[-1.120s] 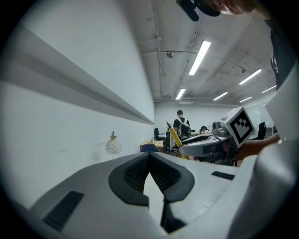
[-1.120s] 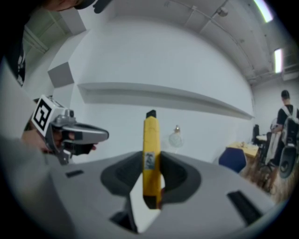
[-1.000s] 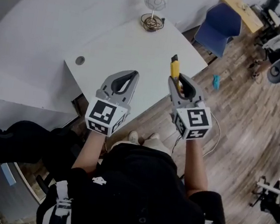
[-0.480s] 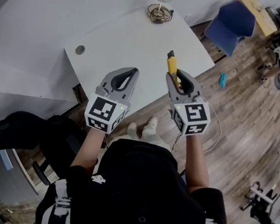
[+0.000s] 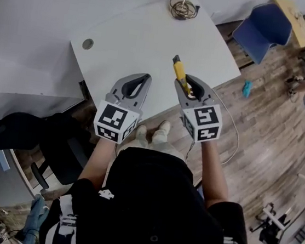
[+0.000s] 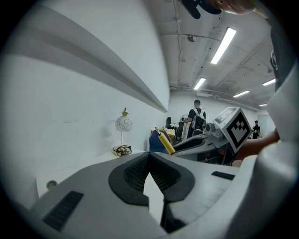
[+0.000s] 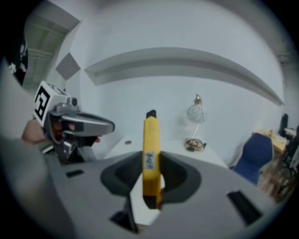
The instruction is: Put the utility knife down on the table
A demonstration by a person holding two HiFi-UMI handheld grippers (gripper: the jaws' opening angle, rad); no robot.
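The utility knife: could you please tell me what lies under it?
The white table lies below the utility knife, clamped in the right gripper. Its jaws cover the knife's rear end.

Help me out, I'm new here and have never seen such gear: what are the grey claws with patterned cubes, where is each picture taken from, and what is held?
No robot here: a person holds a two-jaw gripper in each hand; the patterned cubes are part of them. The head view comes from a camera on the person's head, looking steeply down; the two gripper views come from cameras riding on each gripper, looking along its jaws. The left gripper is shut and empty. The right gripper is clamped on a yellow utility knife, whose dark tip sticks out past the jaws; it is not on the table yet. The white table carries a lamp with a coiled base at its far edge and has a round hole near one corner.
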